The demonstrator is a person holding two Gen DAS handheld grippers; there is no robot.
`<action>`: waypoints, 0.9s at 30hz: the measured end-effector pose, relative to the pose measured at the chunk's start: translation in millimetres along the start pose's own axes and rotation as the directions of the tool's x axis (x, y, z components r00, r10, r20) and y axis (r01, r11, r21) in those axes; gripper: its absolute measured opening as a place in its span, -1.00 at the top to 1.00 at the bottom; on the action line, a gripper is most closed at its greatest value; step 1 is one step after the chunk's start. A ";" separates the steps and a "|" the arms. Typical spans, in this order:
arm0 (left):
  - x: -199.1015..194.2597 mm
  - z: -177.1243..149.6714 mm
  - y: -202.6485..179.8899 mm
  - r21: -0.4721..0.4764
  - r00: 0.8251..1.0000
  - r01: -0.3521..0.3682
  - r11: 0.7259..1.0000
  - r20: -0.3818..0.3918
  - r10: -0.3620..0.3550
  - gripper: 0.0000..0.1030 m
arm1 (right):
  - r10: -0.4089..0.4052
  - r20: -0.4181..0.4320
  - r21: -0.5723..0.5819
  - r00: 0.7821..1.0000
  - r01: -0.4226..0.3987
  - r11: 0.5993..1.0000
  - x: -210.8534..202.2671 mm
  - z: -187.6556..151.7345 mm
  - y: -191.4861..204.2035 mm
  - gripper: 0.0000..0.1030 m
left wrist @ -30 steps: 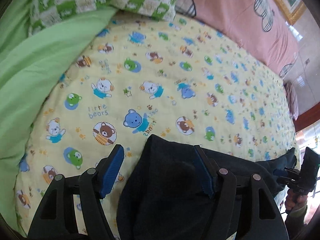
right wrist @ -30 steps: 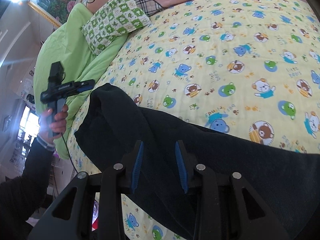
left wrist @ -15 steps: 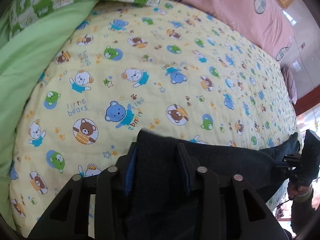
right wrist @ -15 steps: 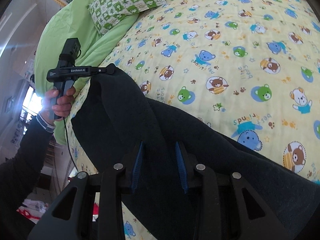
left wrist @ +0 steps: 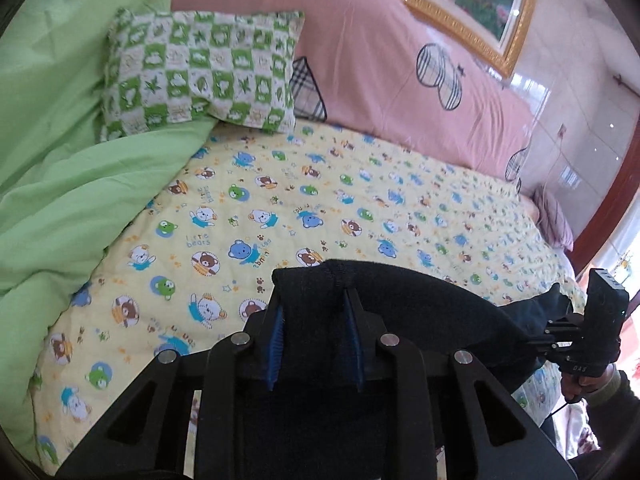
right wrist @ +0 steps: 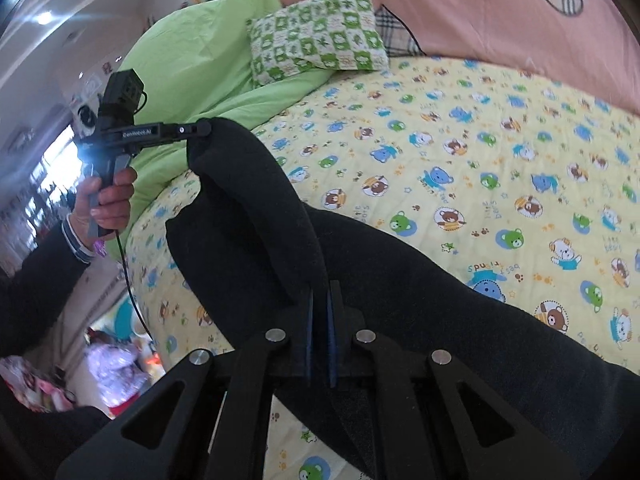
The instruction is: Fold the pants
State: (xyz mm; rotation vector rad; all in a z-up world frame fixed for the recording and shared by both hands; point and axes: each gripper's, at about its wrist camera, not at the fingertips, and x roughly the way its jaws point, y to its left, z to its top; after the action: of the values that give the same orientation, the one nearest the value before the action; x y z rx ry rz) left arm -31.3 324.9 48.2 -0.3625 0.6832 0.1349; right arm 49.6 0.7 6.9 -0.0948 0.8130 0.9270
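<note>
Left wrist view shows the dark pants [left wrist: 400, 300] low in the middle of the frame, bunched up and lifted off the yellow bear sheet [left wrist: 280, 208]. My left gripper [left wrist: 314, 316] has a thick fold of the pants between its blue pads [left wrist: 276, 340], and its jaws are closing on that fold with a narrow gap. At the right edge of this frame I see my right gripper [left wrist: 560, 328] pinching the far end of the pants, with my right hand [left wrist: 584, 384] under it. In the right wrist view the pants [right wrist: 400, 300] run from the lower right up to the left middle of the frame, and they hang like a ridge between my two tools. My right gripper [right wrist: 319, 308] is squeezed almost all the way together, with a thin edge of the pants caught between its pads. My left gripper [right wrist: 200, 130] shows at the left, biting the top corner of the cloth, and my left hand [right wrist: 108, 204] holds its handle. Behind the pants the yellow bear sheet [right wrist: 480, 140] spreads across the bed. A green and white pillow [left wrist: 200, 76] lies in the upper left, on a green blanket [left wrist: 60, 160]. A pink cover [left wrist: 380, 60] runs along the top, below a gold picture frame [left wrist: 460, 20].
</note>
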 end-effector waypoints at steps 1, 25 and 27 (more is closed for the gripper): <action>-6.0 -9.2 -1.2 -0.004 1.000 -0.001 1.000 0.020 0.001 0.57 | -0.006 -0.004 -0.029 1.000 0.006 1.000 0.0 -3.0 5.8 0.87; -50.4 -117.4 43.3 -0.295 0.993 -0.076 0.953 0.064 0.099 0.52 | -0.024 -0.098 -0.200 0.995 0.004 0.980 14.1 -40.6 46.5 0.72; -54.8 -117.0 40.8 -0.315 0.993 -0.078 0.946 0.060 0.102 0.08 | 0.005 -0.096 -0.188 0.995 -0.023 0.982 10.3 -40.4 46.1 0.63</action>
State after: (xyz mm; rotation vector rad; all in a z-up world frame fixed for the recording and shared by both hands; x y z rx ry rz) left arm -152.5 319.3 -12.1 -0.6282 0.6038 0.3450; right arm -4.7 19.9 -16.4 -0.3010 0.8123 1.0181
